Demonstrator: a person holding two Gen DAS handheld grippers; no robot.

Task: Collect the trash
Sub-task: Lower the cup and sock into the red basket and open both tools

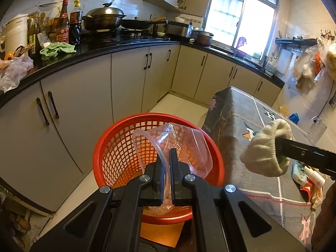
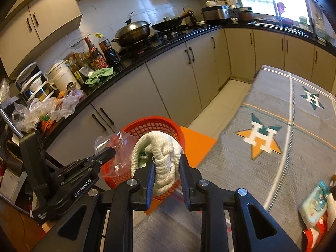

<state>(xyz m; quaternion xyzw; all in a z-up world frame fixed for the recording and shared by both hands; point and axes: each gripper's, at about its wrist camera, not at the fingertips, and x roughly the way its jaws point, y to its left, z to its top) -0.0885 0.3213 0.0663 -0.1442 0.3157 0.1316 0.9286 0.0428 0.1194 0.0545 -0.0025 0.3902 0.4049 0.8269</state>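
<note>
Over red basket (image 1: pixel 117 147) by surface's (image 2: pixel 273 168) edge: left claw (image 1: pixel 167 157) pinches clear bag (image 1: pixel 189 145) above the rim; right claw (image 2: pixel 166 163) clamps rolled white cloth (image 2: pixel 159 155) just beside.

One red basket (image 1: pixel 117 147), one clear plastic bag (image 1: pixel 189 145), one white cloth bundle (image 2: pixel 161 159), two grippers: left gripper (image 1: pixel 167 159), right gripper (image 2: pixel 166 163).

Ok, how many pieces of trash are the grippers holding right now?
2: a clear plastic bag in the left gripper over the red basket, and a white cloth in the right gripper.
</note>
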